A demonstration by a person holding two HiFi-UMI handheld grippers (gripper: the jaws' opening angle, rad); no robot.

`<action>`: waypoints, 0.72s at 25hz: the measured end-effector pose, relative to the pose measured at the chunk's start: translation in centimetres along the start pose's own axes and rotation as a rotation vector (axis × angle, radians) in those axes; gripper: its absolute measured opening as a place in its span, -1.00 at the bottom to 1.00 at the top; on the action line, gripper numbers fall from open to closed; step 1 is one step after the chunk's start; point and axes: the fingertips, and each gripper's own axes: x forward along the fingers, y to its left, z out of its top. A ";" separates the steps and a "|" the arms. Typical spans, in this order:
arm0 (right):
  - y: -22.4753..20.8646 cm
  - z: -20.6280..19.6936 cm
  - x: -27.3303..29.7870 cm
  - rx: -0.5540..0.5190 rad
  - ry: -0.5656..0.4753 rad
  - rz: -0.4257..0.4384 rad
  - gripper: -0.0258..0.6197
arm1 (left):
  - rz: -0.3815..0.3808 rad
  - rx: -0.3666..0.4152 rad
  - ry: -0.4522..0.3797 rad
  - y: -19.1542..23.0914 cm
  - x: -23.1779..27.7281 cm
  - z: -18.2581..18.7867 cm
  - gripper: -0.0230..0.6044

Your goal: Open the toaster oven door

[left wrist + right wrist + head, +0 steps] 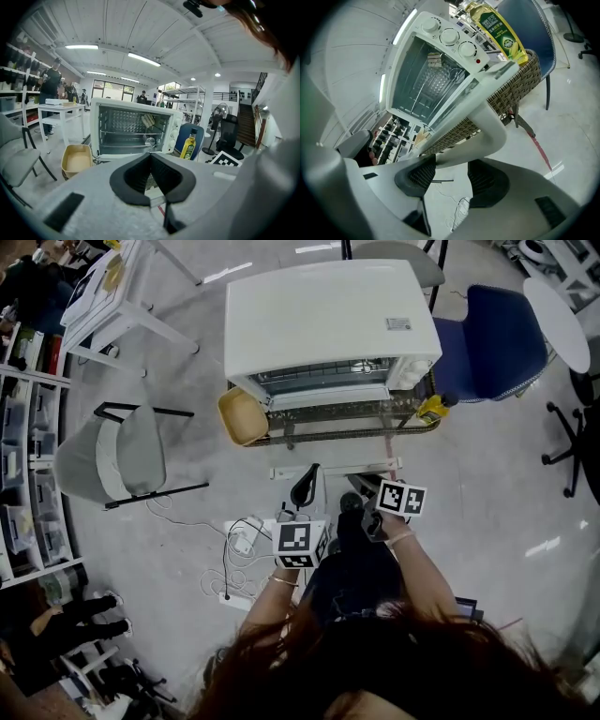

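A white toaster oven [328, 320] stands on a low wicker table [347, 435]. Its glass door hangs open, and the white door handle [335, 468] points toward me. In the right gripper view the handle [487, 122] runs slantwise across the tips of my right gripper [452, 166], whose pads stand apart; they do not clamp it. The oven [436, 61] shows its racks through the glass. My right gripper [361, 488] sits just short of the handle's right end. My left gripper [305, 484] hangs beside it, its pads meeting at the tip [151, 157], facing the oven [136, 129].
A bottle of oil [433, 409] stands at the table's right end and a yellow basin [242, 416] at its left. A blue chair [492, 343] is behind right, a grey folding chair [112, 456] left. A power strip with cables [246, 540] lies on the floor.
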 end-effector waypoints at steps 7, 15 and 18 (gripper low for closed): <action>-1.1 -0.6 0.8 0.006 0.003 -0.001 -0.30 | 0.003 -0.023 0.006 0.4 0.2 -1.6 -0.88; -2.0 -1.0 1.5 -0.020 0.002 0.007 -0.30 | -0.006 -0.028 0.010 0.9 1.0 -3.7 -0.88; -2.3 -1.1 1.7 -0.032 -0.001 0.012 -0.30 | -0.012 -0.029 0.012 1.0 1.2 -4.3 -0.88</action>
